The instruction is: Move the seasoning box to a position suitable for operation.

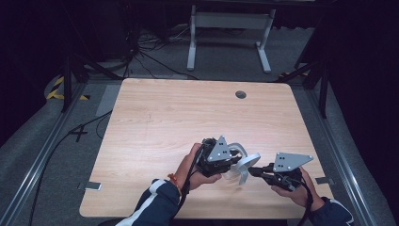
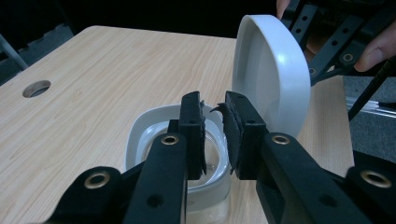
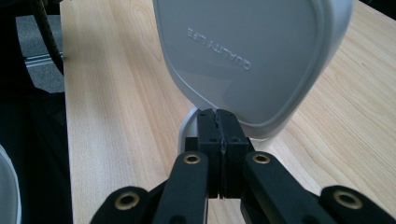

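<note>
lid [image 3: 243, 51]: white, rounded square, embossed lettering, held on edge above table [image 1: 155, 117]
right gripper [image 3: 218, 122]: jaws pinched on lid's tab
left gripper [image 2: 214, 112]: jaws gripping clear box [image 2: 175, 154] wall
box: near front edge

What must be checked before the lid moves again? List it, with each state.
1. Right gripper shut on the lid at its rim: ok.
2. Lid off the container and held on edge in the air: ok.
3. Left gripper straddling the container's wall: ok.
4. Left gripper clamped firmly on that wall: cannot tell.
5. Container upright on the table: ok.
</note>
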{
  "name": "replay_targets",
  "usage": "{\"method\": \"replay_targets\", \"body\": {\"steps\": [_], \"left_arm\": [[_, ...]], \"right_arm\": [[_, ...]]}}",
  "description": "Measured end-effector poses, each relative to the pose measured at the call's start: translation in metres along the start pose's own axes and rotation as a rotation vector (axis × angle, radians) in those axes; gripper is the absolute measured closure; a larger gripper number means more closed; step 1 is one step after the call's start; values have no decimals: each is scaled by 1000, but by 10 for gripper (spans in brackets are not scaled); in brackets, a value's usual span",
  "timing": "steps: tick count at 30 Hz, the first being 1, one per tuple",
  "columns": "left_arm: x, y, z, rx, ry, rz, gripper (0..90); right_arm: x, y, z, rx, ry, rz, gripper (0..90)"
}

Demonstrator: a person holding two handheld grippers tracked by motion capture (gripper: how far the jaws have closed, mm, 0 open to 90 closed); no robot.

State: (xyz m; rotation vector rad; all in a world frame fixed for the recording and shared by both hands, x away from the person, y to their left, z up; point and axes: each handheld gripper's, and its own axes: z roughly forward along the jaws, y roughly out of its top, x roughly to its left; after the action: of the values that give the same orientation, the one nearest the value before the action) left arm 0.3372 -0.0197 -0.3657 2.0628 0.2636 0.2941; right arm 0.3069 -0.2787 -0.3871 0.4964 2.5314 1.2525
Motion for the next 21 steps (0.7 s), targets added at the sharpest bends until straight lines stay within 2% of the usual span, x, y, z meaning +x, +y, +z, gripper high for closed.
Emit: {"method": "replay_targets", "body": {"steps": [1, 7, 10, 12, 13, 21], "left_arm": [[1, 0, 0, 3, 11, 8, 765], [9, -6, -5, 6, 32, -16, 762], [12, -10, -9, 13, 55, -16, 751], [16, -15, -14, 22, 73, -22, 735], [19, -19, -17, 20, 77, -39, 731], [36, -46, -40, 69, 143, -61, 699]], "right_arm": [[0, 0, 0, 1, -1, -2, 897], [-1, 0, -1, 10, -6, -3, 897], [-2, -1, -1, 15, -9, -9, 897], [-2, -1, -2, 14, -6, -14, 897], [-2, -1, -3, 16, -5, -14, 897], [-5, 0, -3, 32, -4, -21, 897]]}}
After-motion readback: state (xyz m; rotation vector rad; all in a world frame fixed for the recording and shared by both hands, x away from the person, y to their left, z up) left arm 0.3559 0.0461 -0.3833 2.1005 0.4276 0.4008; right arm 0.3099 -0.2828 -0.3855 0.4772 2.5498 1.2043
